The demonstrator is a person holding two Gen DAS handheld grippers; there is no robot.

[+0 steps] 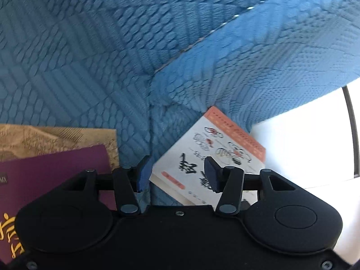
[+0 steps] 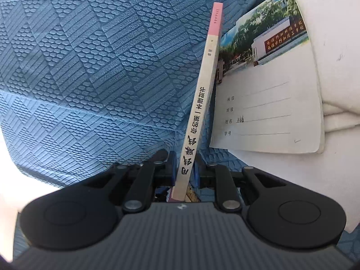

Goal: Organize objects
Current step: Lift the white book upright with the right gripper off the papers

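Note:
In the left wrist view my left gripper (image 1: 178, 174) stands open above the blue textured sofa seat (image 1: 78, 67). A white book with an orange border and black brush lettering (image 1: 213, 146) lies on the seat beneath and just beyond its fingers, and the pads do not press on it. A purple book with gold lettering (image 1: 56, 175) lies at the left on top of a tan patterned book (image 1: 56, 135). In the right wrist view my right gripper (image 2: 185, 171) is shut on a thin book (image 2: 202, 94). The book stands on edge, its beige and pink spine facing the camera.
A white exercise book with a photo of a building (image 2: 270, 103) leans against white fabric (image 2: 333, 45) right of the held book. The blue sofa back (image 2: 101, 56) rises behind. A bright white surface with a dark edge (image 1: 303, 135) borders the seat on the right.

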